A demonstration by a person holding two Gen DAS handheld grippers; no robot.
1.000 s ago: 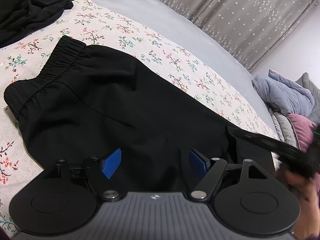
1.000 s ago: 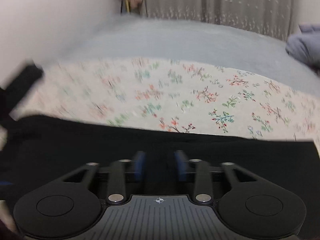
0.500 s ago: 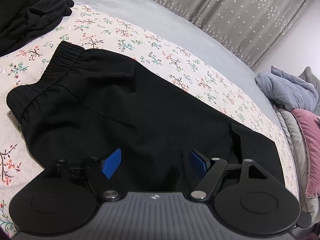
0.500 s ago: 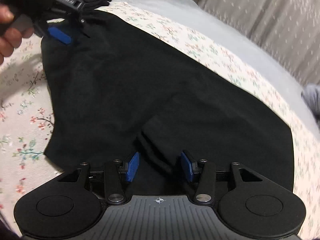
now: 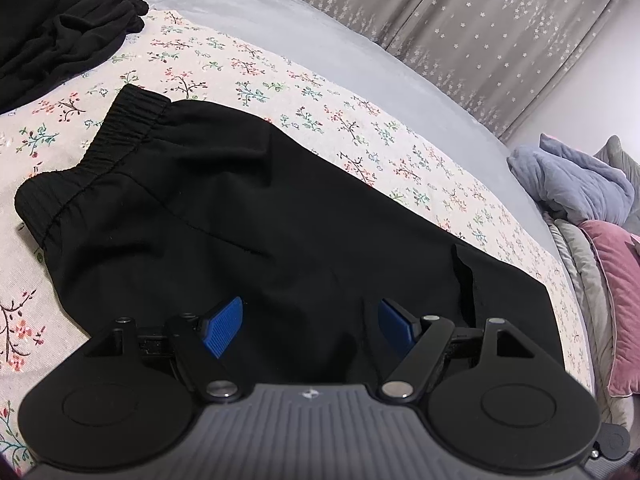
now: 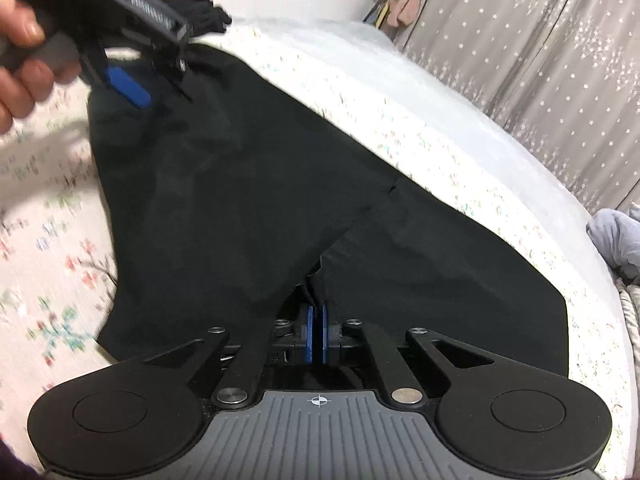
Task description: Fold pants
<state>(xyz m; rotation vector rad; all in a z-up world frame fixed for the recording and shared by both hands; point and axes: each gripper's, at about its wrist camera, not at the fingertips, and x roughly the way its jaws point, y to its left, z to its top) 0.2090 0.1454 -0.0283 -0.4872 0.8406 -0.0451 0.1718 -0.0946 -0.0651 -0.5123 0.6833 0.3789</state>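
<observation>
Black pants lie flat on the floral sheet, elastic waistband at the left, legs running right. My left gripper is open and empty, just above the middle of the pants. In the right wrist view my right gripper is shut on the pants at a leg edge, which rises in a ridge from its pads. The left gripper shows there too, open, over the waistband end.
A floral sheet covers the grey bed. A pile of other black clothes lies at the far left. A blue-grey blanket and a pink pillow sit at the right. Curtains hang behind.
My right gripper has closed on the leg edge of the pants and lifted it a little. The left gripper has stayed open over the pants, nearly still.
</observation>
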